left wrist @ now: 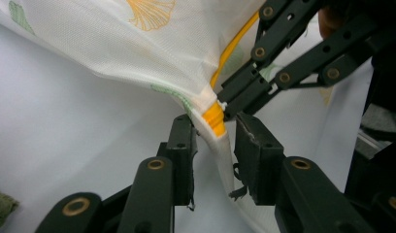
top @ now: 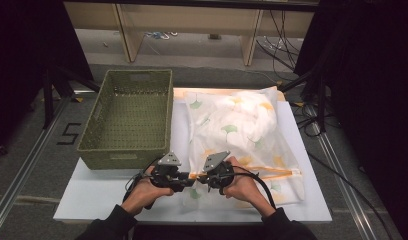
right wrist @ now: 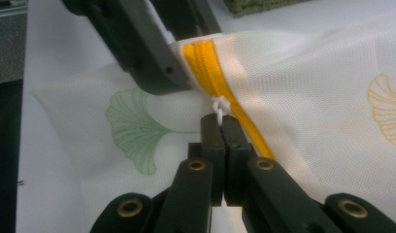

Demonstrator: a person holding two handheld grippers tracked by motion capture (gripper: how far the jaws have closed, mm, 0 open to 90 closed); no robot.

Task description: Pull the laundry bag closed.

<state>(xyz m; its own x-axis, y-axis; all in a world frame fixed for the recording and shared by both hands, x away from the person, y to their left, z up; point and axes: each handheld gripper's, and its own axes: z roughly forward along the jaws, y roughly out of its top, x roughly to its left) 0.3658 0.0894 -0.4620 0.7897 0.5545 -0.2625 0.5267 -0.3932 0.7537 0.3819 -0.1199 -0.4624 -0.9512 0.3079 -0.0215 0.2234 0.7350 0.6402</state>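
One mesh bag (top: 242,135) holding laundry, green basket (top: 129,117)

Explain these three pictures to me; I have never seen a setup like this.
A person sits at a white table and holds a hand-worked tool in each hand. The wide picture looks down from above; the other two come from cameras riding on each tool. On the table lie a green woven basket and a white mesh laundry bag with a leaf print and an orange zipper. The right tool is shut on the small white zipper pull. The left tool has its jaws slightly apart on either side of the bag's zipper end, not pressing it.
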